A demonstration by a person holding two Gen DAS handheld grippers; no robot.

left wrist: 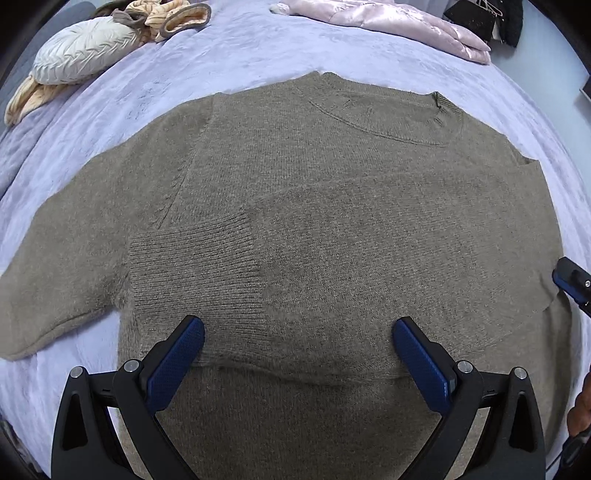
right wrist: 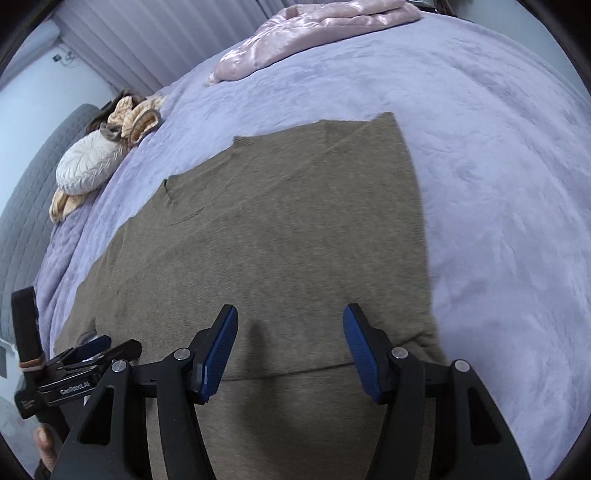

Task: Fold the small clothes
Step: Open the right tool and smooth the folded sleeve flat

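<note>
An olive-brown knit sweater [left wrist: 314, 206] lies flat on the lavender bed cover [left wrist: 221, 59], collar toward the far side. One sleeve is folded across the body, its ribbed cuff [left wrist: 195, 258] near the left; the other sleeve [left wrist: 55, 266] stretches out left. My left gripper [left wrist: 298, 345] is open and empty, just above the sweater's lower part. The sweater also shows in the right wrist view [right wrist: 266, 258]. My right gripper [right wrist: 290, 332] is open and empty over the sweater's right side. The left gripper shows in the right wrist view [right wrist: 92, 350], and a fingertip of the right one at the left view's edge [left wrist: 570, 284].
A white round cushion [left wrist: 81, 51] with peach and brown clothes [left wrist: 166, 18] lies at the bed's far left. A pink satin garment [left wrist: 391, 26] lies at the far right, black items [left wrist: 484, 18] beyond it. A grey padded headboard [right wrist: 33, 192] borders the bed.
</note>
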